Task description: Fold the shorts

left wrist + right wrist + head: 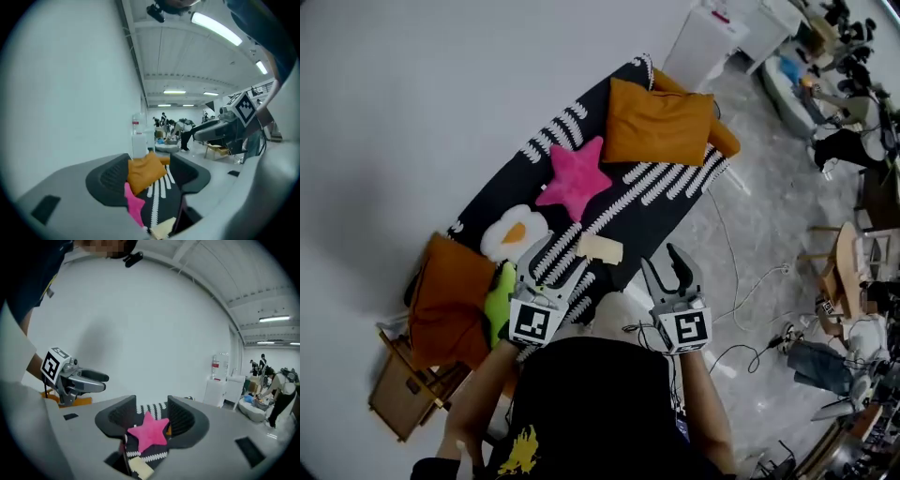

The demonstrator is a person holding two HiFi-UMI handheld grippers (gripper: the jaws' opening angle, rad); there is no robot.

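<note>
A small cream folded cloth point(599, 248), seemingly the shorts, lies on the near part of a black couch with white leaf stripes point(656, 202). It also shows low between the jaws as a cream cloth point(164, 228) in the left gripper view and a cream cloth point(140, 468) in the right gripper view. My left gripper point(559, 253) and right gripper point(663, 263) are held high above the couch, side by side in front of my chest. Both are open with nothing between the jaws. The left gripper point(149, 180) looks along the couch; so does the right gripper point(152, 416).
On the couch lie a large orange cushion point(661, 122), a pink star cushion point(574, 178), an egg-shaped cushion point(514, 234), a green cushion point(499, 305) and another orange cushion point(450, 300). A wooden crate point(403, 394) stands at its near end. Cables point(750, 291) run over the floor.
</note>
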